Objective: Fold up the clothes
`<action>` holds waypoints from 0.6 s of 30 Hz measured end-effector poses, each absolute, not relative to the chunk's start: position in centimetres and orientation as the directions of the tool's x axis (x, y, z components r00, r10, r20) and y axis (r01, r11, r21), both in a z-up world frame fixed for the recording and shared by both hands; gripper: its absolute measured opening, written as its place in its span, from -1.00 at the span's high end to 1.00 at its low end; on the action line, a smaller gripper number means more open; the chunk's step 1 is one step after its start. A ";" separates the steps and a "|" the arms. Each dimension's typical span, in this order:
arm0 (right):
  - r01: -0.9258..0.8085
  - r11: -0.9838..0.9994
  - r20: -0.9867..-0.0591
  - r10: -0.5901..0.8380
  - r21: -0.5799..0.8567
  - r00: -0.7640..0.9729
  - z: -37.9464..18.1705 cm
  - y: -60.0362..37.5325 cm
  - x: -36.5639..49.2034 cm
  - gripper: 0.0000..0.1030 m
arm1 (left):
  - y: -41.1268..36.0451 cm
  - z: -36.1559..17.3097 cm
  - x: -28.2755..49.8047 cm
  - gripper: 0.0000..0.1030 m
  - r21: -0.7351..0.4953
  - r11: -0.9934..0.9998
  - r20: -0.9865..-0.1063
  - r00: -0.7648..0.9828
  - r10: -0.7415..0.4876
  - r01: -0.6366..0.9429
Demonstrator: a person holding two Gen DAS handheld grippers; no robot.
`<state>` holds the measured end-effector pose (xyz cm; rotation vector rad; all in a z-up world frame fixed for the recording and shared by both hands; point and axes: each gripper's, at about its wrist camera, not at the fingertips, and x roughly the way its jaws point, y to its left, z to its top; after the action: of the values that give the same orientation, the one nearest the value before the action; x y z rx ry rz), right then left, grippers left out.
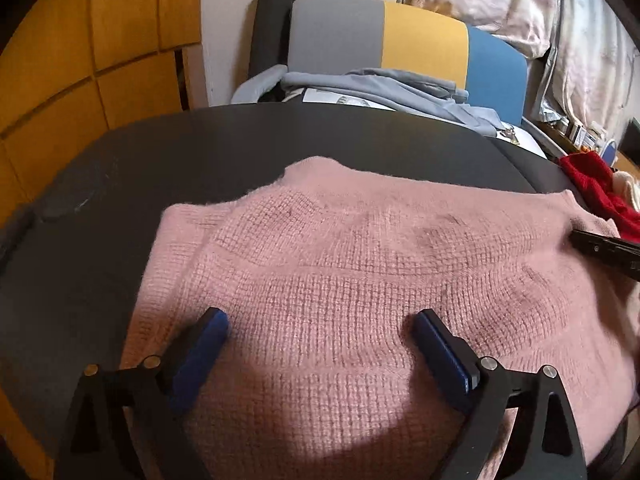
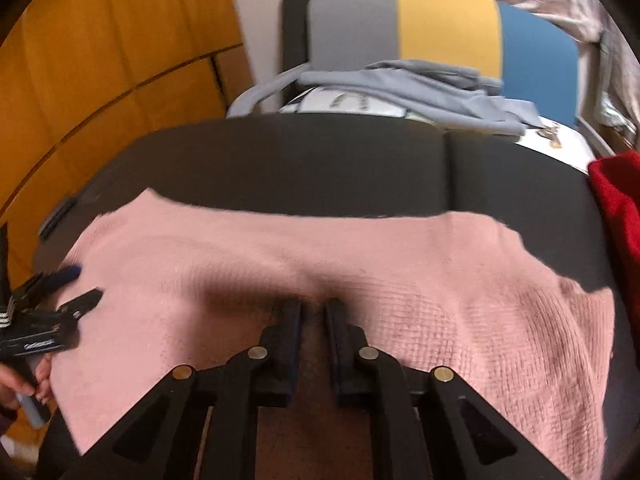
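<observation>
Lying spread under the wide-open left gripper [image 1: 320, 330], the pink sweater [image 1: 360, 280] is being pinched by the nearly closed right gripper [image 2: 314, 312]; its fold stage cannot be told.

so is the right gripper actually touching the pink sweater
Touching. In the right wrist view the right gripper has its jaws nearly closed, with a ridge of the pink sweater puckered up between the fingertips.

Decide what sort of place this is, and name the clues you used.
Probably a lived-in room at home, not a lab: wooden cabinet doors, a chair draped with a grey-blue garment, and a pink sweater on a dark table.
</observation>
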<state>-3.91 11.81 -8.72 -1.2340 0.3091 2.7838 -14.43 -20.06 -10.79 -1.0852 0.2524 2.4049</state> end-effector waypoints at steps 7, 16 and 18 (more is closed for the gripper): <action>-0.238 -0.910 -0.657 -0.049 0.340 -0.752 -7.0 14.9 -0.1 0.64 | -20.9 -8.6 -13.8 -0.82 -0.088 -0.867 -0.747 -0.544 0.383 -0.490; -0.394 -0.900 -0.741 0.134 0.187 -0.658 -8.6 18.8 9.4 0.77 | -21.9 -10.3 -10.4 -0.84 -0.001 -0.832 -0.735 -0.564 0.377 -0.554; -0.419 -0.874 -0.725 0.122 0.246 -0.678 -9.0 19.8 10.1 0.81 | -21.8 -10.2 -10.1 -0.84 0.005 -0.835 -0.745 -0.559 0.364 -0.550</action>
<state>10.12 19.78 -9.04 -1.0662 0.5754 2.5662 -10.13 -21.82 -10.22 -1.0562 0.3230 2.3681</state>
